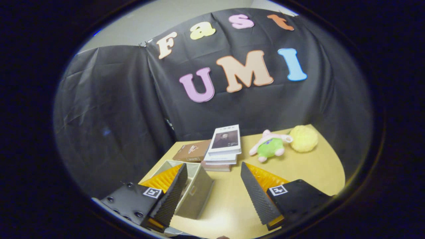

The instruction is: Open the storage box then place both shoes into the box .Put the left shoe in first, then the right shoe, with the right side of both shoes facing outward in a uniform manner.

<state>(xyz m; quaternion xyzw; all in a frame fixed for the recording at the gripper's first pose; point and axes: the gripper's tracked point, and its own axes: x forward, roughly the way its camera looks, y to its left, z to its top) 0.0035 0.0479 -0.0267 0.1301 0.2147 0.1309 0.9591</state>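
2 fingers of the gripper [212,189] stand wide apart, holding nothing, above the table [298,179], with the storage box [194,192] by the left finger, its top seemingly open, so any approach should stay square to its rim.

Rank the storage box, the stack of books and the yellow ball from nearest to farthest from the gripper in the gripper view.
Gripper is open, holding nothing.
1. Storage box: beside the left finger, partly behind it.
2. Stack of books: beyond the fingers, mid-table.
3. Yellow ball: far right, by the wall, past the plush toy.
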